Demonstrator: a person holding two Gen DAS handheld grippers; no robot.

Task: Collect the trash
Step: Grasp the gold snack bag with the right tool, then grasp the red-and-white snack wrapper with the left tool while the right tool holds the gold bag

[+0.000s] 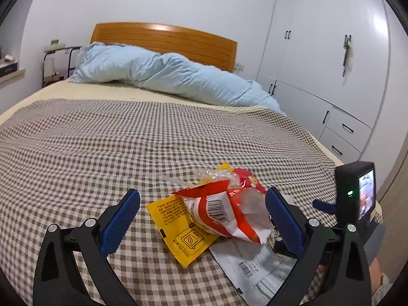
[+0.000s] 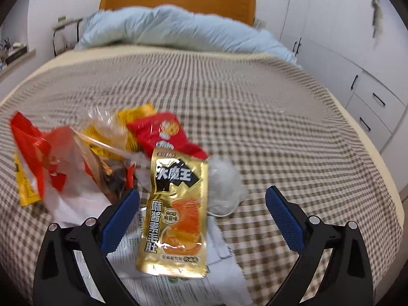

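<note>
A home bedroom: ahead of the claw lies a bed under a brown-checked cotton cover (image 1: 153, 137), with a rumpled pale-blue quilt (image 1: 163, 74), curved orange wooden headboard (image 1: 163, 38), and tall white wardrobe (image 1: 329, 51) to the right.

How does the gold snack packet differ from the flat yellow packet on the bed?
The gold snack packet is glossy with bold black lettering; the yellow packet is matte with a microwave icon. The gold one lies on top of the pile, the yellow one partly under a red wrapper. Both lie ungripped.

Wrapper pile (image 1: 216, 216) on bed (image 1: 127, 140) near front edge; duvet (image 1: 165, 76) behind, wardrobe (image 1: 331, 63) right.
</note>
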